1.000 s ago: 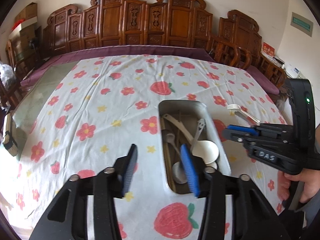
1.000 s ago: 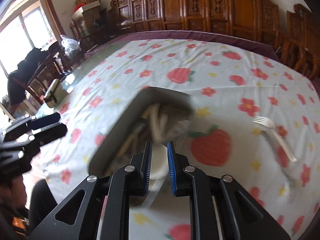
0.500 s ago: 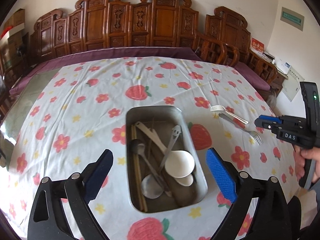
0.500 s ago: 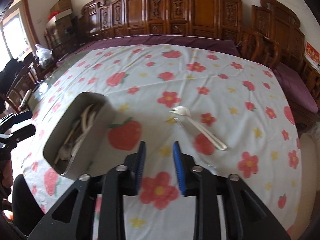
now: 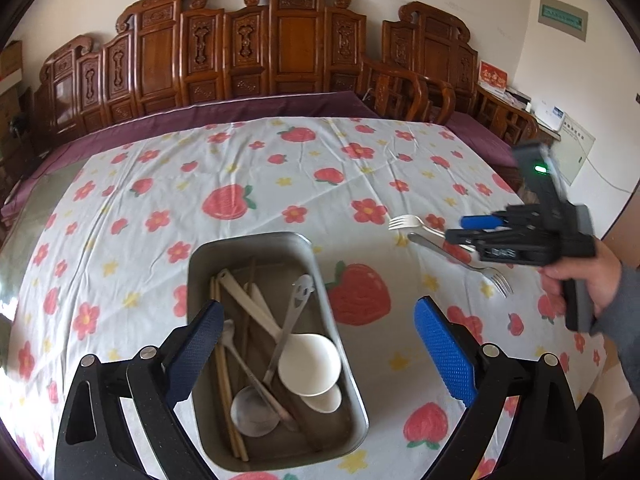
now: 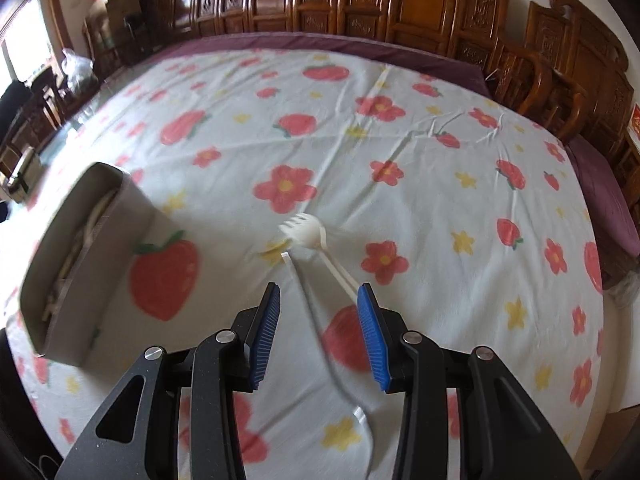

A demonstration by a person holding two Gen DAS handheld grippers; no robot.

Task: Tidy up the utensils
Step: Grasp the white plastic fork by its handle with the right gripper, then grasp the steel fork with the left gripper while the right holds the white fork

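Right tongs (image 6: 319, 322) hang low over the bench (image 6: 440, 168), spread and empty – white fork (image 6: 310, 234) at 12 o'clock, metal fork (image 5: 460, 258) crossing it. Left tongs (image 5: 320, 344), released wide, straddle the tray (image 5: 256, 240) of utensils.

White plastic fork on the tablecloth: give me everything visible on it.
The white plastic fork looks like glossy one-piece moulded plastic, with short tines and a long slim handle. It lies flat on the strawberry-and-flower printed tablecloth, right of the grey metal rectangular tray, tines pointing away from the right tool. Its handle runs back toward that tool's open blue-padded fingers, which aren't gripping it. A silver metal fork lies beside it, tines the opposite way; whether they touch is unclear.
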